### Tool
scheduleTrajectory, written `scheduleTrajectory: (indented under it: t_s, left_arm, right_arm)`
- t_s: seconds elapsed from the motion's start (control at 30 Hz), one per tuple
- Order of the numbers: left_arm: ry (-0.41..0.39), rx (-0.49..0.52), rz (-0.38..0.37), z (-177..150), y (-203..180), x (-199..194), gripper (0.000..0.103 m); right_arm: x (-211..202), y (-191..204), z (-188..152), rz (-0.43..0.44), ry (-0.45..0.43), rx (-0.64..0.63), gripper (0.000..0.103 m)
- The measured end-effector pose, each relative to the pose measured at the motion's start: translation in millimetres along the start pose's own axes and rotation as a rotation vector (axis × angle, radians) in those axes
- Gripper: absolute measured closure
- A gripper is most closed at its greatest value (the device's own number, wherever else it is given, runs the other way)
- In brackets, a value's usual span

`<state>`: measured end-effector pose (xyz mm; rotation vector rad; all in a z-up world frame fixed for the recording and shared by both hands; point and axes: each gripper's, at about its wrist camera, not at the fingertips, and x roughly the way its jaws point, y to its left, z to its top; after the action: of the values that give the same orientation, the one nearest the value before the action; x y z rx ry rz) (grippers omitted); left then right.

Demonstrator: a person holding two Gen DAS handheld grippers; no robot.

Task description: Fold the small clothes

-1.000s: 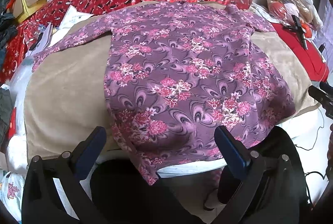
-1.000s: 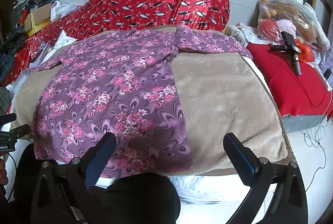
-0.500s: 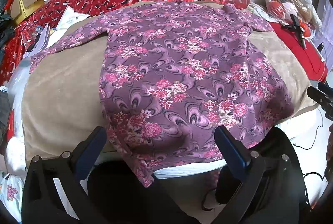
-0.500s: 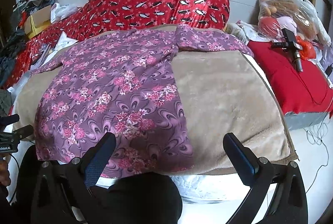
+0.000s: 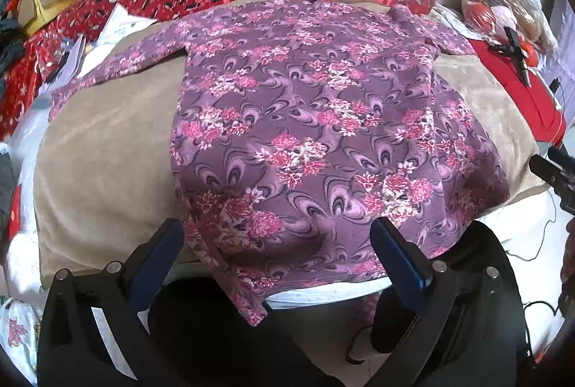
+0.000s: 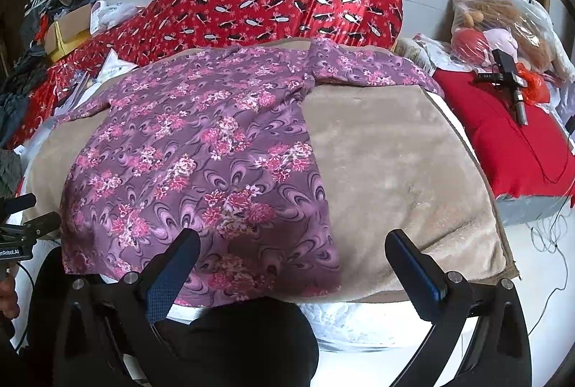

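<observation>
A purple floral long-sleeved top [image 5: 316, 135] lies spread flat, sleeves out, on a beige blanket [image 5: 104, 164]; its hem hangs over the near edge. It also shows in the right wrist view [image 6: 201, 164] on the blanket [image 6: 395, 171]. My left gripper [image 5: 276, 239] is open and empty, just in front of the hem's left part. My right gripper [image 6: 291, 250] is open and empty, near the hem's right corner. Neither touches the cloth. The right gripper's tip [image 5: 553, 171] shows at the left view's right edge.
A red patterned quilt [image 6: 280, 2] is piled behind the top. A red cushion [image 6: 510, 142] with a black tool [image 6: 510, 77] lies at right, a bag of soft toys [image 6: 503, 23] behind it. Boxes and papers [image 5: 54, 5] lie at far left. Cables [image 6: 546, 236] trail on the white floor.
Both grippers have moved slightly closer to the hem of the top. Their jaws stay open and the top has not moved.
</observation>
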<state>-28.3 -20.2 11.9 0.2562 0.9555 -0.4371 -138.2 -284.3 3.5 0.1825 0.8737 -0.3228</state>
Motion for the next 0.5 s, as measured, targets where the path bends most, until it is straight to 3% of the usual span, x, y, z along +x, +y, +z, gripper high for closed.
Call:
scheduleTrajectory:
  t_s: [0.27,0.5]
  left_arm:
    - [0.029,-0.073,0.005,3,25,8,0.000]
    - [0.128,-0.232,0.012,2,73,34,0.000]
  right_arm:
    - [7,-8,0,0.014,-0.004,0.042,0.001]
    - [41,-34,0,0.011,0.086,0.138,0.001]
